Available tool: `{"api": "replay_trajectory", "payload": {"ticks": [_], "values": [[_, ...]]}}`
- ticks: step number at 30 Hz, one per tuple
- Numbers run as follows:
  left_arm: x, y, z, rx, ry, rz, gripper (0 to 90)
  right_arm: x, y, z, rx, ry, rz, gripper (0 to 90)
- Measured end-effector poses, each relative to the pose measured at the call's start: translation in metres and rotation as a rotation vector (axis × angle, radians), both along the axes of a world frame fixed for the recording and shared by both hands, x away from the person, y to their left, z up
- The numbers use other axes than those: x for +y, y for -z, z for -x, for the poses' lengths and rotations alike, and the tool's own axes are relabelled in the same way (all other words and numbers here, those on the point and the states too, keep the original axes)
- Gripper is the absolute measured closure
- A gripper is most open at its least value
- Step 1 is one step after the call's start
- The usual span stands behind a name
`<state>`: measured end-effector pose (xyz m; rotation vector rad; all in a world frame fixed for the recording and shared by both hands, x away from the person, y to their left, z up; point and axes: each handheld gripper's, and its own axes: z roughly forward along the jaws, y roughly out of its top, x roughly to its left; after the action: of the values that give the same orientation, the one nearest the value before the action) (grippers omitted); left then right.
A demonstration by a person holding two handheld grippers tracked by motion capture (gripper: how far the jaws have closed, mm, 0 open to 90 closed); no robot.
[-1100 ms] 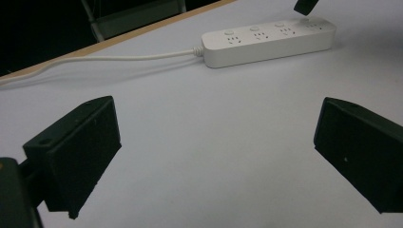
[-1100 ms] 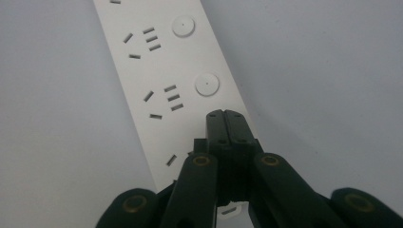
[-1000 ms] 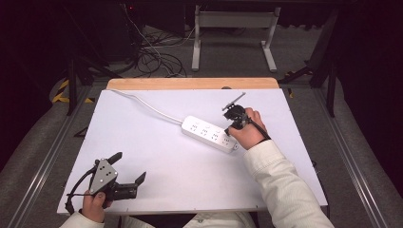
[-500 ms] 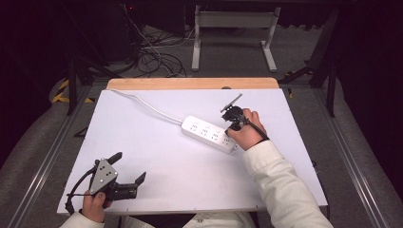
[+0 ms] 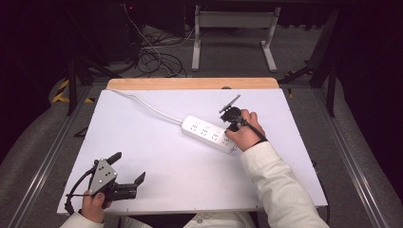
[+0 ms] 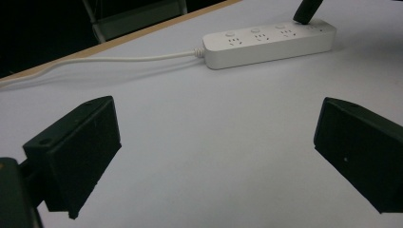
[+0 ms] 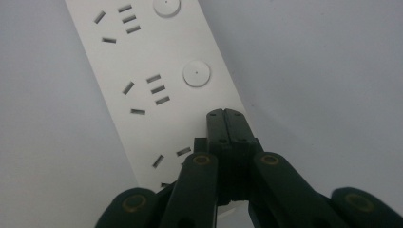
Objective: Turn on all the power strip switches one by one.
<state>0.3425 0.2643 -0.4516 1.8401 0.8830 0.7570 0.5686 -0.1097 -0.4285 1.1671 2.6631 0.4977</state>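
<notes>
A white power strip [image 5: 209,133] lies on the desk [image 5: 166,161], a little to the right of the middle, and it runs slanted from far left to near right. Its white cord [image 5: 147,105] goes off to the far left corner of the desk. The desk has a flat white top and a strip of light wood [image 5: 192,83] along its far edge.

The right tongs [image 5: 232,124] point down at the near right end of the power strip. Their jaws are pressed tight together with nothing between them, and their tips sit on the strip beside a round white button [image 7: 196,73].

The left tongs [image 5: 124,169] are at the near left corner of the desk, well apart from the power strip. Their jaws are spread wide and hold nothing.

The room is dark. The floor behind the desk is grey, with a pile of black cables [image 5: 157,59] and the white legs of a stand [image 5: 233,40].
</notes>
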Motion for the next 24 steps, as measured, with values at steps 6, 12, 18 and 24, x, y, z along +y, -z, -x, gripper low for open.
{"api": "replay_trajectory", "payload": {"ticks": [6,12,18,24], "values": [[0.0,0.0,0.0,0.001,0.004,-0.001,2.0,-0.003,0.001,-0.004,0.029,0.007,-0.033,90.0],[0.0,0.0,0.0,0.004,0.002,0.007,2.0,-0.003,0.001,-0.002,0.021,0.017,-0.033,90.0],[0.001,-0.001,0.0,0.002,-0.002,0.008,1.9,-0.006,-0.012,0.005,-0.044,-0.02,-0.127,90.0],[0.0,-0.001,0.0,0.0,0.002,0.006,2.0,-0.001,-0.033,0.009,-0.087,-0.052,-0.167,90.0]]}}
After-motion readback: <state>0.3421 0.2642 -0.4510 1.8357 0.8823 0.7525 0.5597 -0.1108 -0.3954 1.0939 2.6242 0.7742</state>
